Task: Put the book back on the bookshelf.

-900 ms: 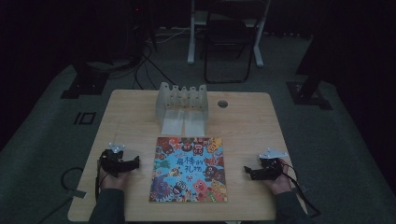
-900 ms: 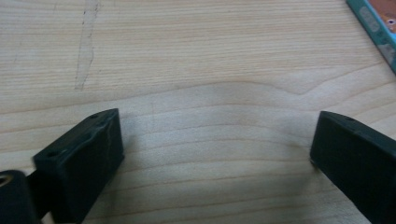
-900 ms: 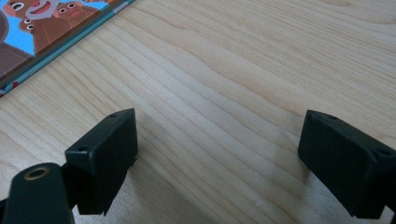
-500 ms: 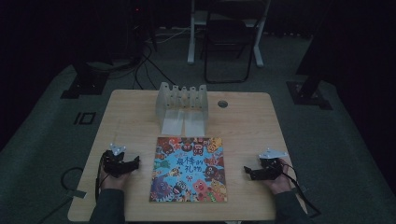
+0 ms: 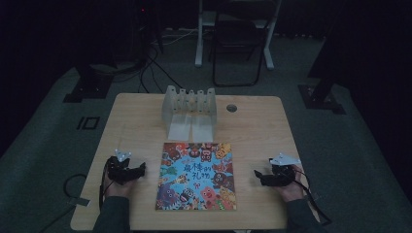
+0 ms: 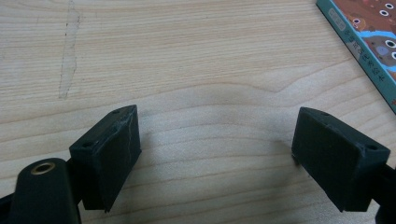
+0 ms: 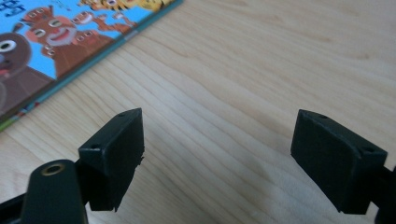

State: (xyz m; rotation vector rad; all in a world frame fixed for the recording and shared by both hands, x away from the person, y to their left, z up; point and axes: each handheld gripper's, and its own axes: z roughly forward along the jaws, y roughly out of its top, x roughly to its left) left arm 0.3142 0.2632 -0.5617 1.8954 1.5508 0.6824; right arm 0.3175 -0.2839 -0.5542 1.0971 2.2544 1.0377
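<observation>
High view looks down on a light wooden tabletop (image 5: 252, 131) in a dim room. A colourful picture book (image 5: 197, 175) with cartoon animals on its cover lies flat and closed near the middle of the near edge. Toward the far edge stands a pale, translucent rack (image 5: 189, 103) with upright dividers. The left gripper (image 5: 137, 171) rests just beside the book's left edge, held by the left hand (image 5: 116, 187). The right gripper (image 5: 258, 175) sits near the book's right edge, held by the right hand (image 5: 287, 188). Each gripper view shows the black fingers (image 6: 107, 154) spread wide apart over bare wood, holding nothing, with the right gripper's fingers (image 7: 112, 156) equally parted and a book corner nearby.
</observation>
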